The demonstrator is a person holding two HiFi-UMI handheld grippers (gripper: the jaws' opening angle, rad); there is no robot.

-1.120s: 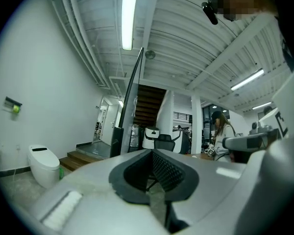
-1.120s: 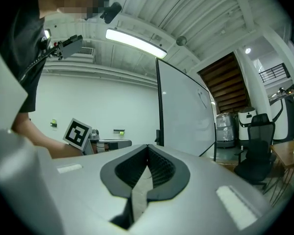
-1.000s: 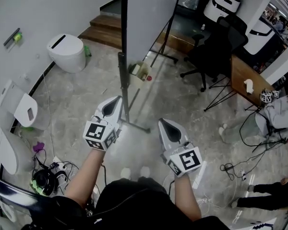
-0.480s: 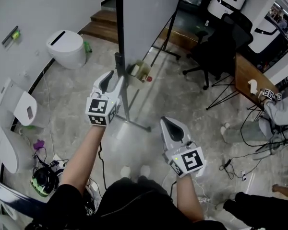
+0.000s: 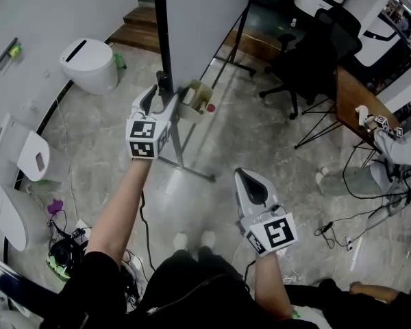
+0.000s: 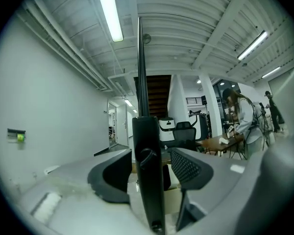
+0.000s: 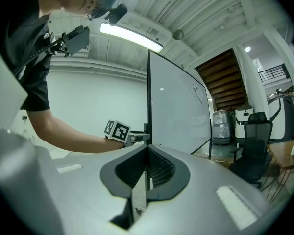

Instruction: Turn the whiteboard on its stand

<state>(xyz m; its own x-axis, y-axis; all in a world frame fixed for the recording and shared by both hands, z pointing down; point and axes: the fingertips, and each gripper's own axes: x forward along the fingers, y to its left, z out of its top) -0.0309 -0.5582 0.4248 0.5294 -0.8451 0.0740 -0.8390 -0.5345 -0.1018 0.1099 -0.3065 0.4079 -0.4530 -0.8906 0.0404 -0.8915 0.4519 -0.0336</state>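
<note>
Head view: the left tongs (image 5: 161, 100) are straddling the black stand post (image 5: 164, 82) under the near edge of the whiteboard (image 5: 205, 26). The right tongs (image 5: 244, 177) are hovering well apart from it.

Left gripper view: the jaws have just been opening and are standing wide. The post (image 6: 146, 146) is rising between them, with neither pad pressing it.

Right gripper view: the right tongs (image 7: 147, 153) are sitting closed, holding nothing. The whiteboard (image 7: 179, 106) is standing upright ahead.

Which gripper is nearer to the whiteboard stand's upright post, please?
Left. The left gripper is at the post, which stands between its jaws; they have just been opening and do not press it. The right gripper, shut, hangs well back, nearer the person.
</note>
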